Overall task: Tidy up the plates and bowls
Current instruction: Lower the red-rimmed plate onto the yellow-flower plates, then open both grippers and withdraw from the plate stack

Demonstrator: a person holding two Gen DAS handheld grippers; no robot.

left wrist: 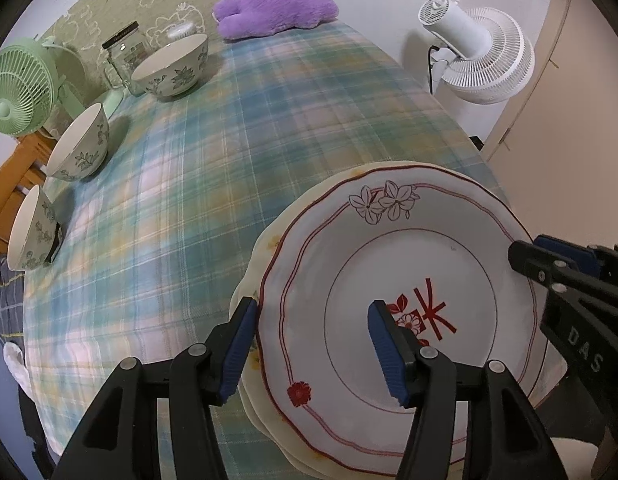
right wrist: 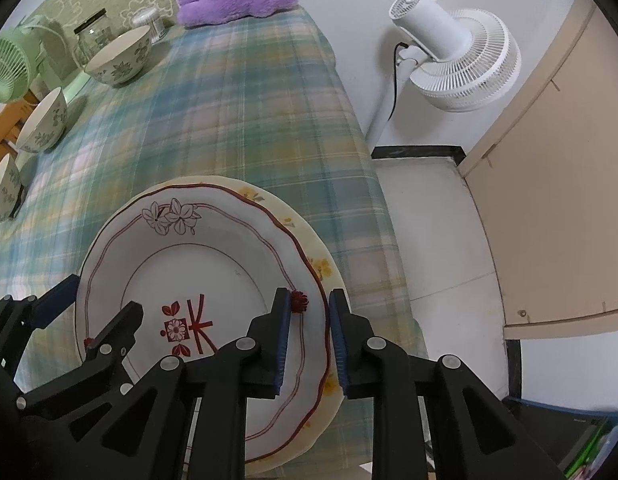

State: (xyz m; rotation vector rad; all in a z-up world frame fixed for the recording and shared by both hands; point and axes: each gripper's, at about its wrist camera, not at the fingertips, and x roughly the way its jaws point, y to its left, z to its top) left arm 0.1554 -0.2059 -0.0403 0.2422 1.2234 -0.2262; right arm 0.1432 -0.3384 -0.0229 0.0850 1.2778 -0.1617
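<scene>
Right gripper [right wrist: 309,340]: jaws clamped on the stacked plates' [right wrist: 213,272] rim. Left gripper [left wrist: 311,350]: jaws apart, astride the opposite rim. Close squarely, then lift level.

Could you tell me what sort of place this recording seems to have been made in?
Most likely a room in a home, not a lab. A surface under a plaid cloth holds floral bowls and stacked plates, a purple plush cushion lies at its far end, and a white pedestal fan stands beside it.
</scene>
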